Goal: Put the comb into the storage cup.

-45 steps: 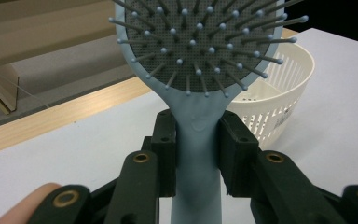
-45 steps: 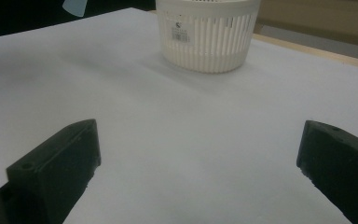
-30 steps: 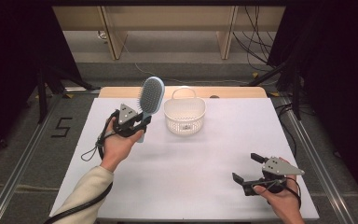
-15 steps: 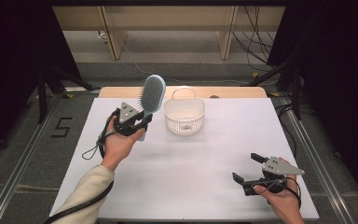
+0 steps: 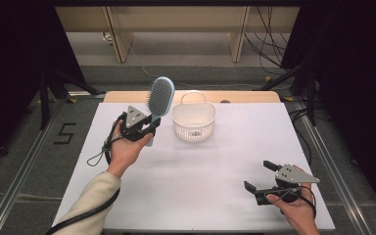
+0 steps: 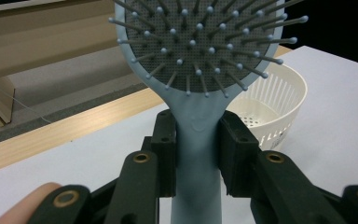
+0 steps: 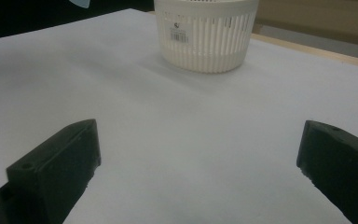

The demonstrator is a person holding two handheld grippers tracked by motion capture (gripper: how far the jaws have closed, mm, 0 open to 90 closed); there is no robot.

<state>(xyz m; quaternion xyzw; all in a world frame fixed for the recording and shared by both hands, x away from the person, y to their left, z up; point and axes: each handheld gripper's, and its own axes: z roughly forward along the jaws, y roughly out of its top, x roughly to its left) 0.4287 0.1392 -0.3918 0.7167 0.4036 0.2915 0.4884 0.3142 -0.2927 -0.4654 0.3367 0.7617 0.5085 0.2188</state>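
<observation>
Pale blue and bristled, the hairbrush (image 5: 159,98) stands upright in our left gripper (image 5: 149,128), whose jaws clamp its handle from both sides, so that the brush head rises above the gripper with its pins facing us. Just to that gripper's right sits the white slotted basket (image 5: 194,121) on the bench (image 5: 200,171). Our right gripper (image 5: 258,177) rests low on the bench, well apart from the basket ahead of it, jaws spread wide with nothing between them.

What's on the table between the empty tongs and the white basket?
Nothing. In the right gripper view, bare white table runs from the right tongs to the basket. The high view shows the same.
</observation>
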